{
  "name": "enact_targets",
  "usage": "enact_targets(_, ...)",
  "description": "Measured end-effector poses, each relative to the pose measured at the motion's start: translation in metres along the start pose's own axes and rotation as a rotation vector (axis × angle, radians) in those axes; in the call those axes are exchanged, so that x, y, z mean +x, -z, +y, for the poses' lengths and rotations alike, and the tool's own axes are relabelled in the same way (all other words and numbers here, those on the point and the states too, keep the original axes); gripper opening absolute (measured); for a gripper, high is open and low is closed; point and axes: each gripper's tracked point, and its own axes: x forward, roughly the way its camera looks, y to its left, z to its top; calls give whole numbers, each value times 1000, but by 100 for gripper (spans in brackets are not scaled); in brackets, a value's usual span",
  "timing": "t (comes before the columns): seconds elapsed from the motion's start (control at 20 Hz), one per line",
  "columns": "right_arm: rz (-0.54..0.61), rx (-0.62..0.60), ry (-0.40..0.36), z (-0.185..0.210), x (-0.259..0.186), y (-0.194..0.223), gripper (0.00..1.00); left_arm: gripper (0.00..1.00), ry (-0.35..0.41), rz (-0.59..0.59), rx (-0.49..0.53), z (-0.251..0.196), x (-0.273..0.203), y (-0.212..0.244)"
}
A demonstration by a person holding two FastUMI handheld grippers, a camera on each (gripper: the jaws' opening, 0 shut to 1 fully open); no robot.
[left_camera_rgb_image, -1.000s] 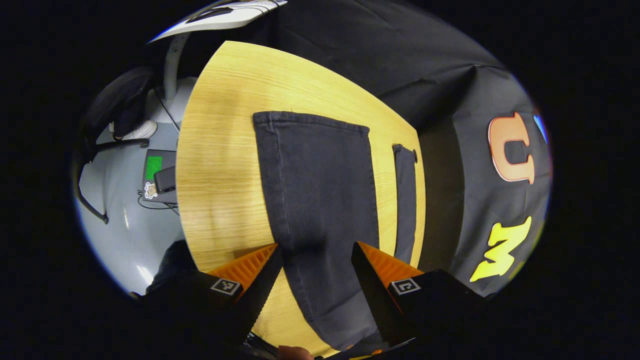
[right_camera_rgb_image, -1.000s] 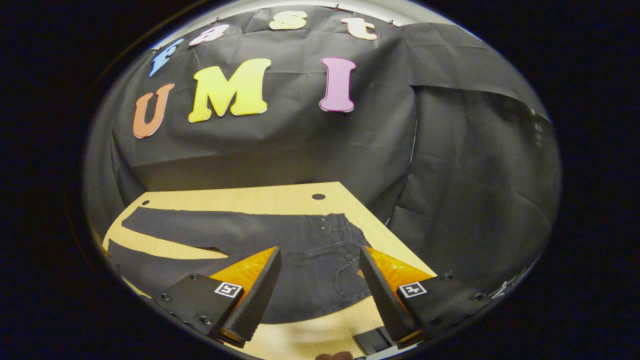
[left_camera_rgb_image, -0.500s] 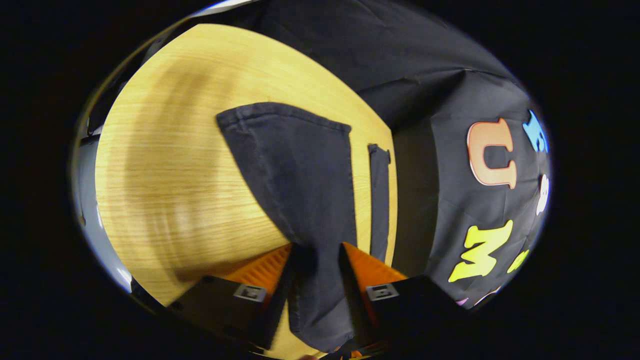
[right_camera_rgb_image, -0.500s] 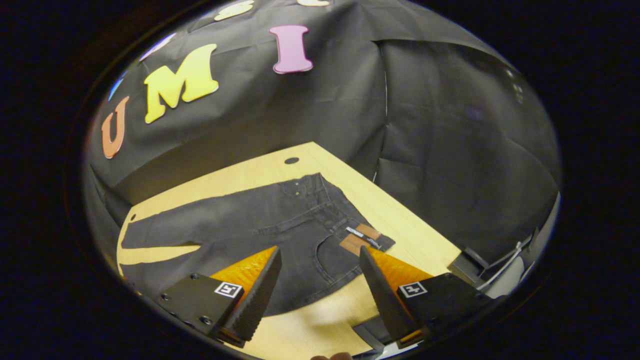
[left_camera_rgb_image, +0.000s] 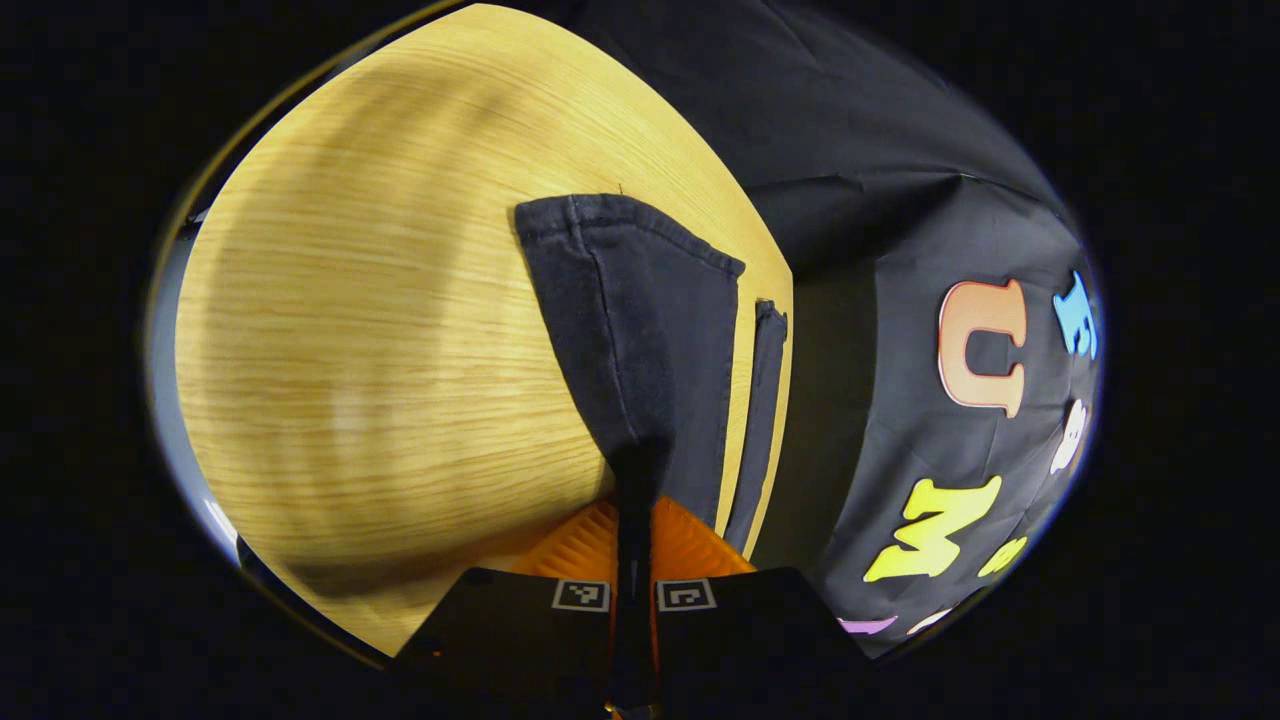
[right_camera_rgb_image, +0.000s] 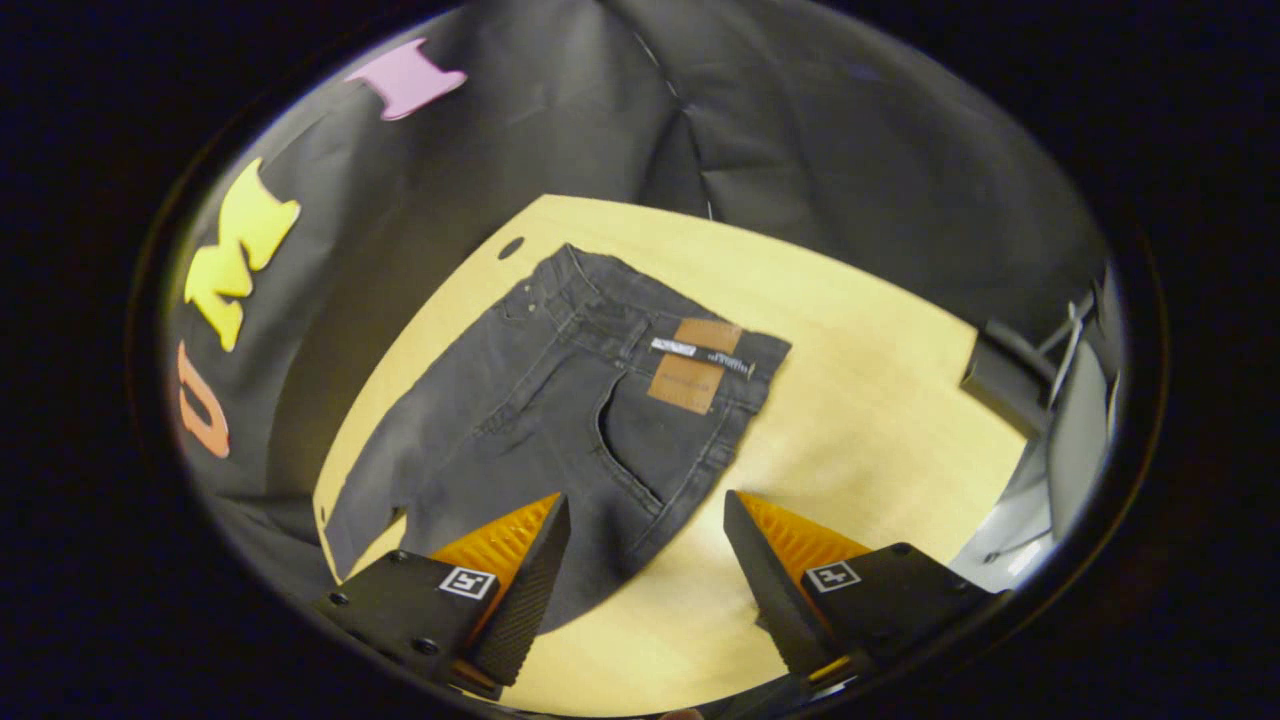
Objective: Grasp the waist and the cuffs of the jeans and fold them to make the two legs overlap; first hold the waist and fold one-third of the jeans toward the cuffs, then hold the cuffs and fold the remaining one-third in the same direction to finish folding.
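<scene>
— Where did the left gripper (left_camera_rgb_image: 632,560) stand?

— At the bottom centre of the left gripper view. I saw its orange fingers (left_camera_rgb_image: 580,540) pressed together on a pinched fold of the near leg of the black jeans (left_camera_rgb_image: 640,330), whose cuff (left_camera_rgb_image: 625,225) lay toward the upper middle on the wooden table (left_camera_rgb_image: 350,330). The other leg ran just beside it, at the right.

— And the right gripper (right_camera_rgb_image: 645,580)?

— Spread wide at the bottom of the right gripper view, I noted, holding nothing, above the hip edge. The waist (right_camera_rgb_image: 660,320), with its brown patch (right_camera_rgb_image: 695,365), sat at centre frame.
</scene>
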Motion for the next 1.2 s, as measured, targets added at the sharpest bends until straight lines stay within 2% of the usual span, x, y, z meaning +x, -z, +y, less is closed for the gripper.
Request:
enact_targets(0.1,-7,37,16,0,5,-3,87,4,-5,2,-4,2,1,-1)
enact_targets(0.25,-27,36,49,-1,19,-8,65,4,-4,5,-9,2,1,-1)
enact_targets(0.3,-22,25,59,-9,20,-7,56,3,-3,5,-11,1,1,0)
enact_targets(0.4,-11,85,19,-11,21,-11,20,3,1,12,-14,1,1,0)
enact_targets(0.5,-12,135,-11,-8,18,-11,11,4,-10,19,-10,0,0,0)
enact_targets(0.6,-36,118,-41,-4,8,-15,7,3,-6,18,4,-6,-4,0)
enact_targets(0.65,-46,104,-61,-1,2,-17,11,3,1,20,6,-12,-6,0)
enact_targets(0.8,-72,95,-124,10,-24,-25,11,3,11,22,8,-32,-12,1)
enact_targets(0.85,-77,101,-149,13,-32,-30,7,3,12,22,9,-39,-15,1)
enact_targets(0.9,-83,108,-175,16,-40,-35,11,3,8,24,7,-46,-18,1)
enact_targets(0.95,-85,116,-200,19,-46,-41,10,3,0,30,8,-54,-19,-1)
enact_targets(1.05,-90,134,-245,27,-60,-51,6,3,-9,43,6,-75,-21,-4)
enact_targets(1.2,-94,148,-310,49,-72,-72,10,3,-7,73,25,-117,-17,-3)
